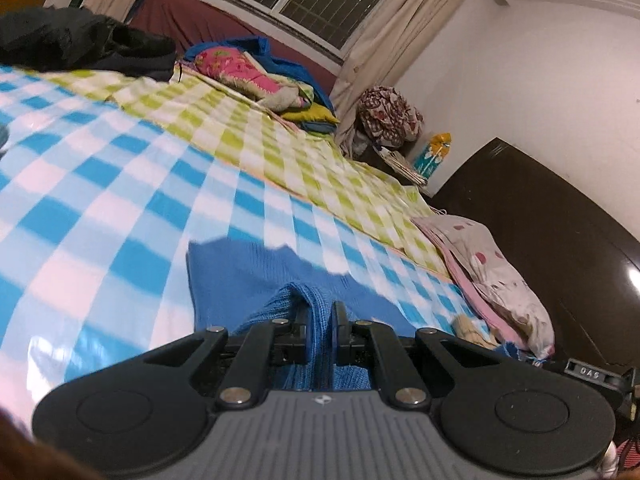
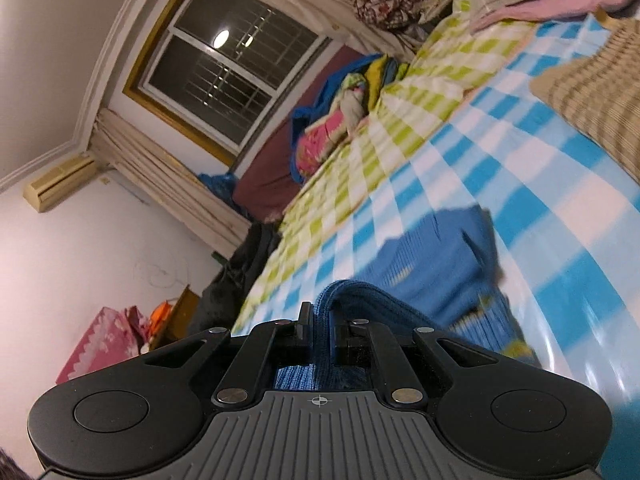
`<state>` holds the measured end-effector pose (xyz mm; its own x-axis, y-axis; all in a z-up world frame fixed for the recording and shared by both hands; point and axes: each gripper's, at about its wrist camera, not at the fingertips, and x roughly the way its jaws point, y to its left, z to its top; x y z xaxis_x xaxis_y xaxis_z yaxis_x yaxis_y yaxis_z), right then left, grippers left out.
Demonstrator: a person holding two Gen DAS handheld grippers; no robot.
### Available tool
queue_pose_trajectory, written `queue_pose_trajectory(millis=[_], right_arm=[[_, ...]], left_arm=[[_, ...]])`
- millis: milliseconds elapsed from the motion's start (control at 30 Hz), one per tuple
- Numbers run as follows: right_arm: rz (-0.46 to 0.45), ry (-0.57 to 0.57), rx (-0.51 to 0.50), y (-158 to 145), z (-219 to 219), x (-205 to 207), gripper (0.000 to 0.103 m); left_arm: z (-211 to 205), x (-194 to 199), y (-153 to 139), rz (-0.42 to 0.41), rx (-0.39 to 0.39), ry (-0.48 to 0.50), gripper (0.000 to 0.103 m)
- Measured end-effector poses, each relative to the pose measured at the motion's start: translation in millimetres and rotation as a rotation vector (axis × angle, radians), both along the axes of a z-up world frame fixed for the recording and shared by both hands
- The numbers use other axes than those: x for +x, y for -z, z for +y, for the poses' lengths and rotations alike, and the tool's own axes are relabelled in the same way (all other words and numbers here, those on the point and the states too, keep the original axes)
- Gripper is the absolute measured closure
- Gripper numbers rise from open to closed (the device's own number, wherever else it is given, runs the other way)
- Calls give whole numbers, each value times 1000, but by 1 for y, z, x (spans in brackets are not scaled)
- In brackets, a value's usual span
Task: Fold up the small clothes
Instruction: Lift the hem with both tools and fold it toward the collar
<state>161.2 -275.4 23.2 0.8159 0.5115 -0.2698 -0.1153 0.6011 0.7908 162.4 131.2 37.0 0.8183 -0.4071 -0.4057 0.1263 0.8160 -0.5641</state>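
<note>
Blue knit garment (image 1: 256,276) lies on the blue-and-white checked bedsheet (image 1: 100,184), its near edge raised into both grippers. Largest item noted: the sheet, with a green checked cover (image 1: 280,148) beyond it. Left gripper (image 1: 320,320): fingers closed, pinching a ridge of the knit. Right gripper (image 2: 322,322): fingers likewise clamped on a fold of the garment (image 2: 432,264). Right view alone shows a tan striped knit (image 2: 596,92) and wall air conditioner (image 2: 60,180); left view alone shows the dark headboard (image 1: 540,232).
</note>
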Motion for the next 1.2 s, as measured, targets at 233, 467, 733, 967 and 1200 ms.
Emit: queue_pose_trajectory(millis=[233, 467, 733, 967, 1200], right_arm=[[11, 61, 14, 10, 1, 59, 95], [106, 100, 32, 39, -2, 106, 95], [160, 128, -5, 55, 1, 125, 91], [138, 150, 17, 51, -3, 126, 82], [73, 176, -119, 37, 0, 122, 71]], left_arm=[[4, 56, 13, 5, 27, -32, 89], [2, 99, 36, 63, 32, -51, 89], [1, 120, 53, 113, 45, -85, 89], [10, 122, 44, 80, 5, -164, 82], [13, 110, 37, 42, 77, -197, 80]])
